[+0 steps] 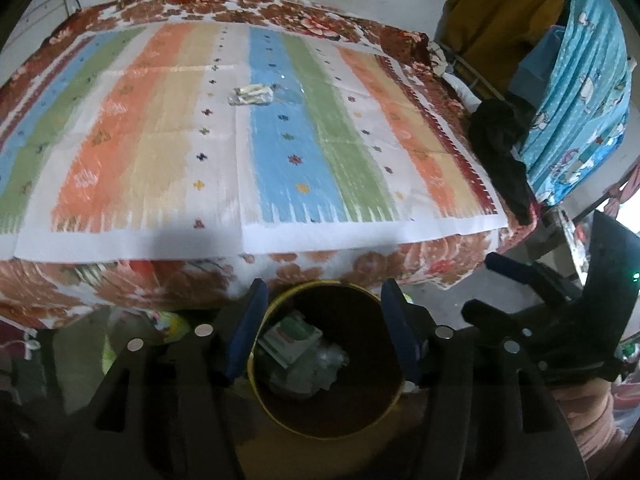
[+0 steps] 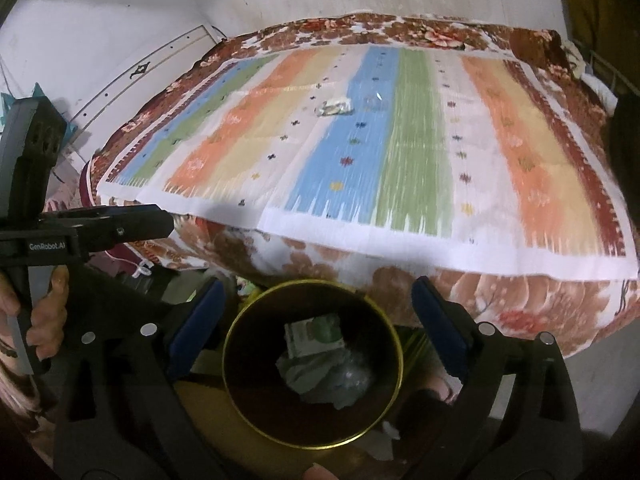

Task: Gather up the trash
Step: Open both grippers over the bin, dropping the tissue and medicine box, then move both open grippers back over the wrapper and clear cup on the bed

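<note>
Round bin, dark inside with yellow rim, stands upright on the floor against the bed's near edge, holding a green-white carton, crumpled plastic and paper. One crumpled wrapper lies mid-bed, toward the far edge.

The scrap on the bed is too small and blurred to identify. The bin's contents lie dim, partly hidden by its wall.

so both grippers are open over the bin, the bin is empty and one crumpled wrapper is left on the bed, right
Not quite: the bin is not empty. The right wrist view shows a small carton and crumpled plastic inside it. The rest holds: the left gripper and right gripper are open, and one wrapper lies on the bed.
</note>
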The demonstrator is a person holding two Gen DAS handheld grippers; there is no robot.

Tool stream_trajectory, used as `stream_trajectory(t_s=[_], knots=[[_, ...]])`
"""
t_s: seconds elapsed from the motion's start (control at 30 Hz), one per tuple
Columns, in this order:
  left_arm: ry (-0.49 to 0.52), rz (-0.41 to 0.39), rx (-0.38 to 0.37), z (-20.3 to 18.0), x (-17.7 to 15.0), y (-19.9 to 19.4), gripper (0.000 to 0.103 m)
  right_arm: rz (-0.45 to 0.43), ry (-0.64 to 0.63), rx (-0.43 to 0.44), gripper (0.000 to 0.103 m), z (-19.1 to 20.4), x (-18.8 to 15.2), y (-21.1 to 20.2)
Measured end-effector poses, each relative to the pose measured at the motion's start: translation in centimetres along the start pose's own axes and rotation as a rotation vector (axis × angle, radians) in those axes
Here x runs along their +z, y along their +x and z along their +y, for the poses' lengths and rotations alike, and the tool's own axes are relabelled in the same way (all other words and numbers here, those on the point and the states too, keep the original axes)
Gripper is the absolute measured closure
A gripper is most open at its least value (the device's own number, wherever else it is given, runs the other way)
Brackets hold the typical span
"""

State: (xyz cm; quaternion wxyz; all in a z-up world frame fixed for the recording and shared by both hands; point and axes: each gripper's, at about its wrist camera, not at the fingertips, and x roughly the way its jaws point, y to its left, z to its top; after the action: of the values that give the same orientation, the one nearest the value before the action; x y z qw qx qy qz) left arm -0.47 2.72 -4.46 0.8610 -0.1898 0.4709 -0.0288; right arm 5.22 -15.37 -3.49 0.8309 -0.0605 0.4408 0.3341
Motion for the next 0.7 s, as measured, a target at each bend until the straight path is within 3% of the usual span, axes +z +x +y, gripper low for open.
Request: stream_trajectory(t_s=[0.3, 0.57, 0.7], knots=[[0.011, -0.034, 0.065, 0.8, 3.1, -0.2, 0.030, -0.020, -0.006, -0.014, 0.009, -1.0, 3.0, 0.4], [0.010, -0.070, 0.116, 1.1, 5.2, 0.3, 0.009, -0.028, -0.004, -0.044, 0.009, -1.8, 6.1, 1.6], [0.024, -0.091, 0.171, 1.3, 6.5, 0.7, 0.006, -0.037, 0.003, -0.046, 0.009, -2.1, 7.7, 2.3]])
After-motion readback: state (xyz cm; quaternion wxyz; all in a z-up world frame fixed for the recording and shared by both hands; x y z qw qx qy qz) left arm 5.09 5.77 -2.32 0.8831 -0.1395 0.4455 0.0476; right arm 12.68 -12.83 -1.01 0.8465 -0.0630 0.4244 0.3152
